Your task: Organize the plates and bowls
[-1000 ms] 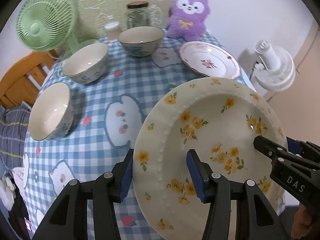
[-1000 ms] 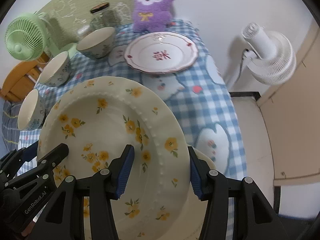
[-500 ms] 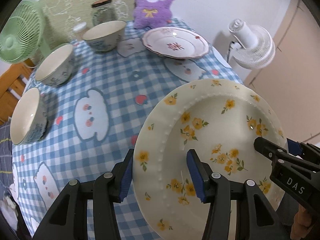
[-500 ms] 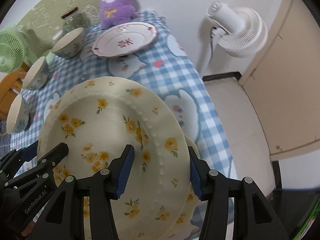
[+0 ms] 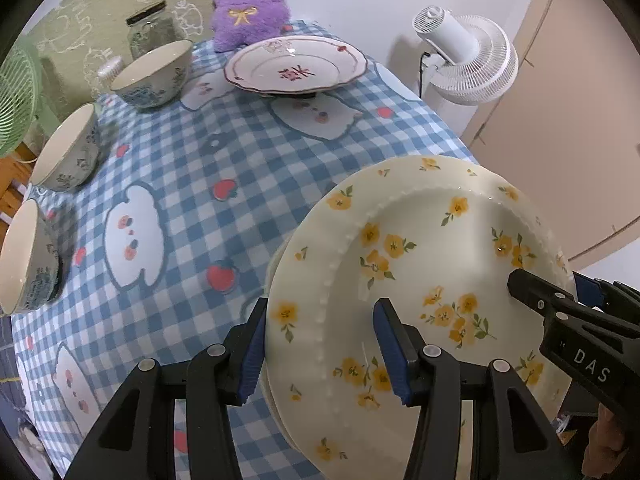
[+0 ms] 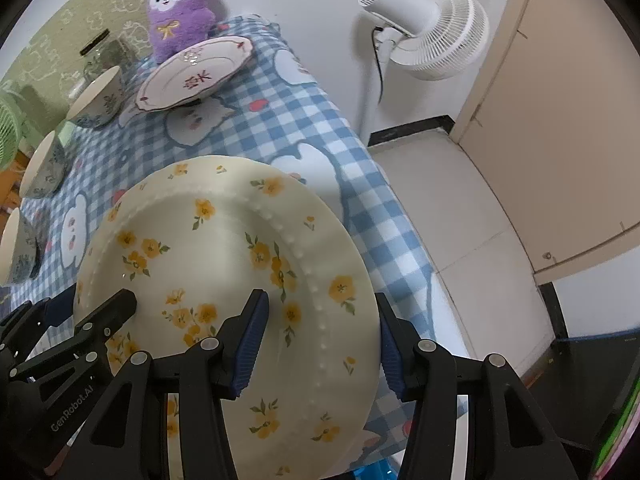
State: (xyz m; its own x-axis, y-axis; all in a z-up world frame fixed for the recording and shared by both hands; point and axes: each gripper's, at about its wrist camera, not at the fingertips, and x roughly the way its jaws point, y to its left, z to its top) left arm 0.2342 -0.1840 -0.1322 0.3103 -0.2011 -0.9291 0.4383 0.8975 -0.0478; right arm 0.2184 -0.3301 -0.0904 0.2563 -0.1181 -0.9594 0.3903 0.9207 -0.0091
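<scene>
A cream plate with yellow flowers (image 5: 420,264) is held between both grippers, tilted, at the table's near right corner. My left gripper (image 5: 320,344) is shut on its left rim. My right gripper (image 6: 320,336) is shut on its right rim (image 6: 224,248). The edge of another cream plate (image 5: 272,384) shows just beneath it. A white plate with a red pattern (image 5: 296,66) sits at the far side of the table (image 6: 192,76). Three blue-patterned bowls (image 5: 152,74) (image 5: 66,154) (image 5: 26,258) stand along the left side.
The table has a blue checked cloth (image 5: 192,184). A purple plush toy (image 5: 248,0), a glass jar (image 5: 150,28) and a green fan (image 5: 16,100) stand at the back. A white floor fan (image 6: 424,28) stands to the right, off the table, above a tiled floor (image 6: 460,220).
Both grippers have carried the flowered plate to the right and down toward the table's right corner. The second cream plate has come into view beneath it.
</scene>
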